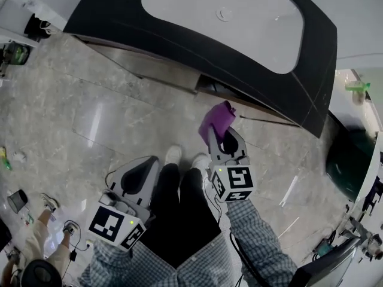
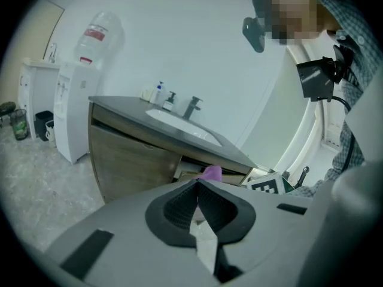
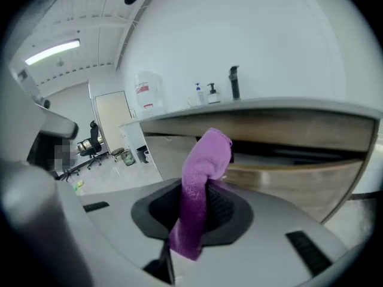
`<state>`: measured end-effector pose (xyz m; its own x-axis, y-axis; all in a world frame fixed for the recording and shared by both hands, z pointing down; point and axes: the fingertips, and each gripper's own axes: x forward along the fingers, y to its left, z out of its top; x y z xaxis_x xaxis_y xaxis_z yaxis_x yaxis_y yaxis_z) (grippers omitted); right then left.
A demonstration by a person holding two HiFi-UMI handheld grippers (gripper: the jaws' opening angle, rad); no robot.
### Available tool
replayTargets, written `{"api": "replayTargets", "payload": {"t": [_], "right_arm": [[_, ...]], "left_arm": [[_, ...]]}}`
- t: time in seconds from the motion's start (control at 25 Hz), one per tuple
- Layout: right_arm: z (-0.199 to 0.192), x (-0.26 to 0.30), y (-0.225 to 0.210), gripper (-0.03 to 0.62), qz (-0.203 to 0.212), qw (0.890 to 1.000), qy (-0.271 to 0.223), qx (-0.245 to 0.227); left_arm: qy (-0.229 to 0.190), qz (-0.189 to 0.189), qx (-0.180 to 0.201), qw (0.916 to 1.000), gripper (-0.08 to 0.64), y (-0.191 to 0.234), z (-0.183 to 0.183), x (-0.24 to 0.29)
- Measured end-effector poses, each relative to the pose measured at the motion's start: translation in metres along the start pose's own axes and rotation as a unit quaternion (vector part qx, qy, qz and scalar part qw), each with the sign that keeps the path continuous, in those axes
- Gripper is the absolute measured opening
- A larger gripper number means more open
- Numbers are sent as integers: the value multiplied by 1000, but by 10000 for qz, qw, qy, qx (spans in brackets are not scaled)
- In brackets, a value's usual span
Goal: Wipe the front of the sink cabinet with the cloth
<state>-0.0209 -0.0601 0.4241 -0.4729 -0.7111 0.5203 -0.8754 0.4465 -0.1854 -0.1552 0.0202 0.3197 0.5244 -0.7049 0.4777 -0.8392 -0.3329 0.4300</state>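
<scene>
Fingers of the right gripper [image 3: 200, 205] closed on a purple cloth [image 3: 206, 160], a soft terry strip standing up from between them and folded over at its top; fingers of the left gripper [image 2: 197, 190] pressed together, tips meeting, nothing between them; cloth held just in front of the sink cabinet [image 3: 287, 181], near a dark gap in its wood-grain front, contact not discernible; dark matt tabletop [image 1: 119, 11] with pale oval basin [image 1: 221, 34] above; glossy grey marbled floor [image 1: 90, 118]; left gripper low beside the person's dark trousers [image 1: 179, 220], well apart from the cabinet; cabinet front largely hidden beneath the tabletop in the head view
</scene>
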Motion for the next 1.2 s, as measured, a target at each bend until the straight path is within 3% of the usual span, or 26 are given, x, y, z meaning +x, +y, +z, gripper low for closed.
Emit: {"api": "replayTargets", "payload": {"t": [0.28,0.44,0.68,0.84,1.2], "right_arm": [[75,-128,-30,77,-848,9951,-293,-421],[87,-192,-34,77,-1234,9904,-614,-72],[67,-266,-27,77,-1505,9849,-719,459],[55,-316,-16,77,-1466,9835,-904,553],[17,-396,32,77,-860,9897,-1035,494]], "left_arm": [[-128,-394,448,9981,11,-24,59,-11],[-118,-708,643,9953,11,-56,66,-15],[-236,-876,815,9925,11,-107,62,-42],[-322,-779,854,9928,11,-139,43,-72],[-592,-300,842,9942,11,-186,-2,-151]]}}
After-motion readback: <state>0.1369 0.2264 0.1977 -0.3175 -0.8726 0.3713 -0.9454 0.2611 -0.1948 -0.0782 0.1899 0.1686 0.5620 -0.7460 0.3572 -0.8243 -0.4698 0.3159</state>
